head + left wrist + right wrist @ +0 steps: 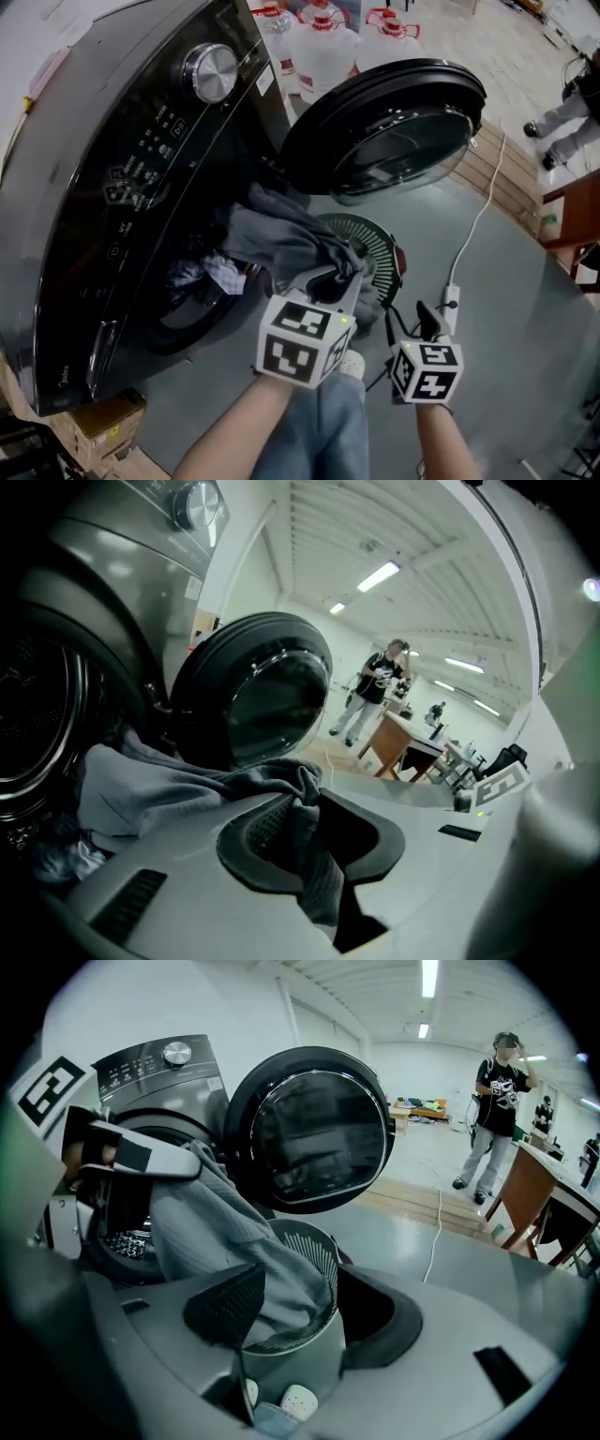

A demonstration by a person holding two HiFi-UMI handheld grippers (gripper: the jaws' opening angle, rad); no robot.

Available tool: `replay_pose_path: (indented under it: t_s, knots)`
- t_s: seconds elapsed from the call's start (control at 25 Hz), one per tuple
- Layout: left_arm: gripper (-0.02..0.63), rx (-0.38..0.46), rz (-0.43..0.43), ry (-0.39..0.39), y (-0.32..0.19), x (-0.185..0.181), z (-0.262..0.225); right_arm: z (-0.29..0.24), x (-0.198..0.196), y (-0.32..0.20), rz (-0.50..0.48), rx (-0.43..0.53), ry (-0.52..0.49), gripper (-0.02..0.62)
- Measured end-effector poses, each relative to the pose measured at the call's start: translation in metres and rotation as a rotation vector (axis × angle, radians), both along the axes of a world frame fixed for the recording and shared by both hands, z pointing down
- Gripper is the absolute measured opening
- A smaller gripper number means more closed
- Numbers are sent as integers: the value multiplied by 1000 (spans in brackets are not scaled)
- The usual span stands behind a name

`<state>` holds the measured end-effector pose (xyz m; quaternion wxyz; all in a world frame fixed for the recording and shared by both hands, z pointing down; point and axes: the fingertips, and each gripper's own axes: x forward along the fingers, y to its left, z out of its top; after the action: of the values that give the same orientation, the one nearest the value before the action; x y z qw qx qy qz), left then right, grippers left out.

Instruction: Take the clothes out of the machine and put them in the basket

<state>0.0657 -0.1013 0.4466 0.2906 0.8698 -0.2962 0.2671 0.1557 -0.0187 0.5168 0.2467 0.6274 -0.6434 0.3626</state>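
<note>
Closest in: got the left gripper clenched hard on a fold of the grey garment, fabric bunched between the pads and trailing out below. Makes sense as a grip, gathering the cloth to avoid slipping on the haul. Got the right gripper half open with nothing in it, hovering above the basket, probably ready to catch a loose end. Seeing the garment stretched from the drum mouth over toward the basket rim, so mostly out but not dropped in; can't tell about the tail touching the basket. Smart to park the basket on the floor right under the open door, keeping the carry short. Spotting more clothes bunched inside the washing machine, so plenty left to do. Further back: water jugs, a white cable across the floor, and a person standing well off.
</note>
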Motion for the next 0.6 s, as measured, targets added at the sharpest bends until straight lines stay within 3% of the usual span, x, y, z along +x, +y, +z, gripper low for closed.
replay_pose_path:
  t_s: [0.16, 0.32, 0.6]
  knots:
    - [73, -89, -25, -105, 6, -7, 40, 6, 0, 4, 6, -11, -3, 227]
    - [260, -89, -46, -170, 3, -20, 61, 11, -6, 6, -9, -21, -2, 227]
    - [267, -67, -78, -257, -15, -62, 79, 17, -15, 7, -30, -38, 0, 225]
